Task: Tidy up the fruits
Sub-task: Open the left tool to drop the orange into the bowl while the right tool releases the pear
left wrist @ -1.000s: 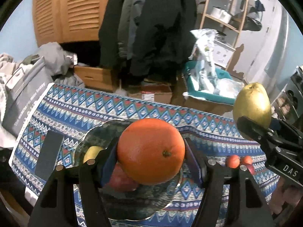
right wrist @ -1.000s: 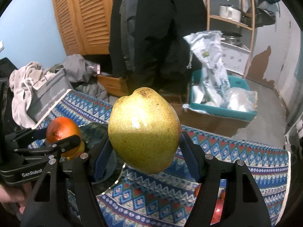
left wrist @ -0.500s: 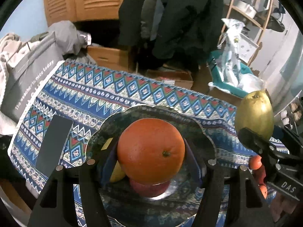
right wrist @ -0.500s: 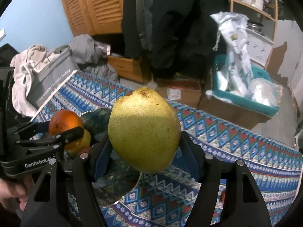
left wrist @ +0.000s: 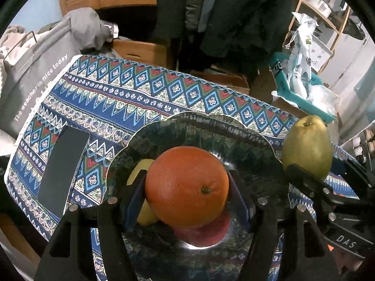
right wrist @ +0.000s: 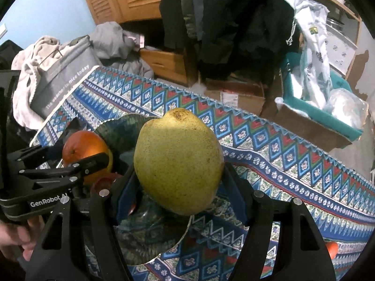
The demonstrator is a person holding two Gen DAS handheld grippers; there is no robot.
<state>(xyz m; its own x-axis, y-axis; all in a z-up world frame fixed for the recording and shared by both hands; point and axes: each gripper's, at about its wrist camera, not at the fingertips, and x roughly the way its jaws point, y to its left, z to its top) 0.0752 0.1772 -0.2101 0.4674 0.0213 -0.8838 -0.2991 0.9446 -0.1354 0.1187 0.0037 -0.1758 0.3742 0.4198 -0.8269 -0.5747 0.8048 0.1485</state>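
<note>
My left gripper [left wrist: 187, 192] is shut on an orange [left wrist: 186, 186] and holds it just above a dark patterned plate [left wrist: 211, 131]. A yellow fruit [left wrist: 140, 171] and a red apple [left wrist: 206, 233] lie on the plate under it. My right gripper [right wrist: 179, 182] is shut on a green-yellow pear [right wrist: 178, 160] over the plate's right edge [right wrist: 131, 126]. The pear also shows in the left wrist view [left wrist: 307, 147], and the orange shows in the right wrist view [right wrist: 84, 147].
A black phone [left wrist: 62, 171] lies on the patterned tablecloth [left wrist: 140, 93] left of the plate. Small red-orange fruits [right wrist: 331, 249] lie at the right. A grey bag [left wrist: 35, 75] stands off the left edge. Boxes and a teal crate [right wrist: 323, 112] stand beyond the table.
Both grippers have tilted down and come lower over the plate, each still holding its fruit. The orange now hangs right above the apple and yellow fruit.
</note>
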